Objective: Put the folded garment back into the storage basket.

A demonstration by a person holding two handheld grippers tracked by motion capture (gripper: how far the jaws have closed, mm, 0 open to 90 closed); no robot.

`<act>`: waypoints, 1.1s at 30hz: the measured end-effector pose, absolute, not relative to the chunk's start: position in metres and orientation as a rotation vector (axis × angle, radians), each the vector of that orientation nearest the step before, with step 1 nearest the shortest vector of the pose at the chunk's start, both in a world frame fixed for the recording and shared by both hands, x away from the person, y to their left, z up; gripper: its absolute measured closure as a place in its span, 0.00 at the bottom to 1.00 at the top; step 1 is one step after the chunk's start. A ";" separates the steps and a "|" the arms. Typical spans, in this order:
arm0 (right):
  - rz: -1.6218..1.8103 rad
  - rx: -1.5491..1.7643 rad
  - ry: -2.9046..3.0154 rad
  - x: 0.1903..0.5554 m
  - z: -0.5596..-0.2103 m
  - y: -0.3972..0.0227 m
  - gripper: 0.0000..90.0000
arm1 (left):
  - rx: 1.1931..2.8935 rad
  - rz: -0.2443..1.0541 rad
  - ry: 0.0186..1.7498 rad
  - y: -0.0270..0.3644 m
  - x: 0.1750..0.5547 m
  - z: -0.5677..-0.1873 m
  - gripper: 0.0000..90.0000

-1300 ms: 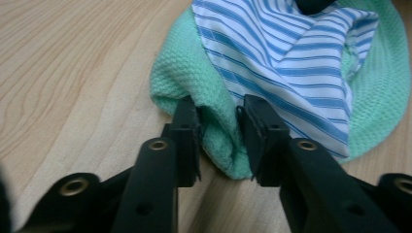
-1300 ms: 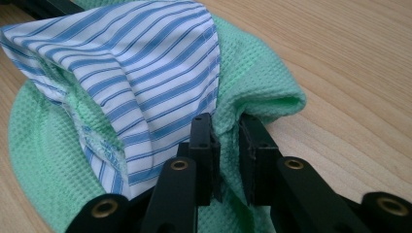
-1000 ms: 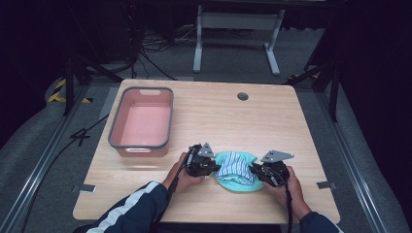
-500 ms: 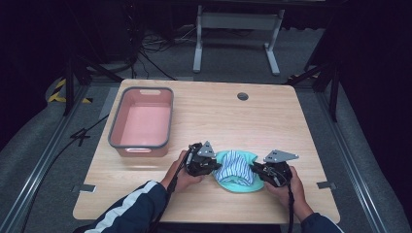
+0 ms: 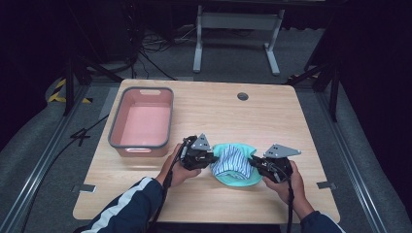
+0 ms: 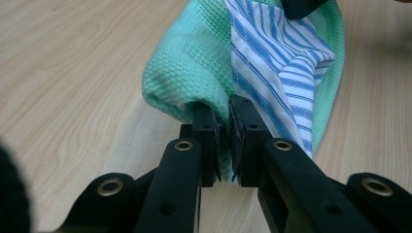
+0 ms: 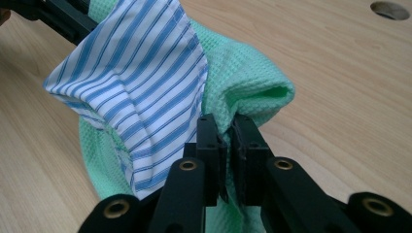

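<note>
Two forearms are brought in from the near edge of the wooden table (image 5: pixel 301 121), and a gripper is held in each hand. The left hand (image 5: pixel 176 167), in a dark sleeve with white stripes, is wrapped around the left gripper (image 5: pixel 212 160), which is pointed toward the right. The right hand (image 5: pixel 284 183) is closed around the right gripper (image 5: pixel 254 165), which is pointed toward the left, so that the two tools are faced at each other with the cloth bundle (image 5: pixel 234 162) strung between them. A grey three-cornered plate is carried on top of each gripper.

In the left gripper view, the black jaws are seen clamped on a fold of the bundle (image 6: pixel 252 63), with fabric pinched between the ribbed pads. In the right gripper view the same is shown: the jaws are pressed together on the opposite edge of the bundle (image 7: pixel 194 73).

The bundle is made of two fabrics. The outer one is a mint-green cloth (image 7: pixel 243 73) with a waffle weave, soft and thick, rolled over at its edges. Inside it is laid a thin, smooth white cloth with blue stripes (image 7: pixel 141 82), creased into angular folds. The bundle is placed near the front middle of the table, sagging between the grips.

A pink bin (image 5: pixel 142 121) with a grey rim, rectangular with rounded corners, is set at the left of the table, well apart from the cloth. The tabletop is of pale wood grain, with a round hole (image 5: pixel 243 96) near its far edge.
</note>
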State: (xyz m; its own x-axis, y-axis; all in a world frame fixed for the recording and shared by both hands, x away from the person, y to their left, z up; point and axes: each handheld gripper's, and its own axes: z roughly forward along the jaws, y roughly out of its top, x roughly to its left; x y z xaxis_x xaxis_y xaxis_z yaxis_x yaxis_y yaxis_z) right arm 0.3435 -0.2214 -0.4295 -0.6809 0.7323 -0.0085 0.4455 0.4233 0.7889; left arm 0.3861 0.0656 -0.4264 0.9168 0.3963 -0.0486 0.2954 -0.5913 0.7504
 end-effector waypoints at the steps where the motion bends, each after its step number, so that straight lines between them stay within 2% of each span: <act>1: 1.139 1.006 2.326 0.344 -0.427 -0.221 0.92 | 2.243 0.162 0.490 0.067 0.386 -0.423 0.91; 22: 1.206 0.839 2.295 0.366 -0.362 -0.181 0.92 | 2.141 0.318 0.539 0.113 0.390 -0.368 0.92; 33: 1.243 0.780 2.299 0.377 -0.346 -0.153 0.92 | 2.089 0.375 0.600 0.140 0.390 -0.352 0.92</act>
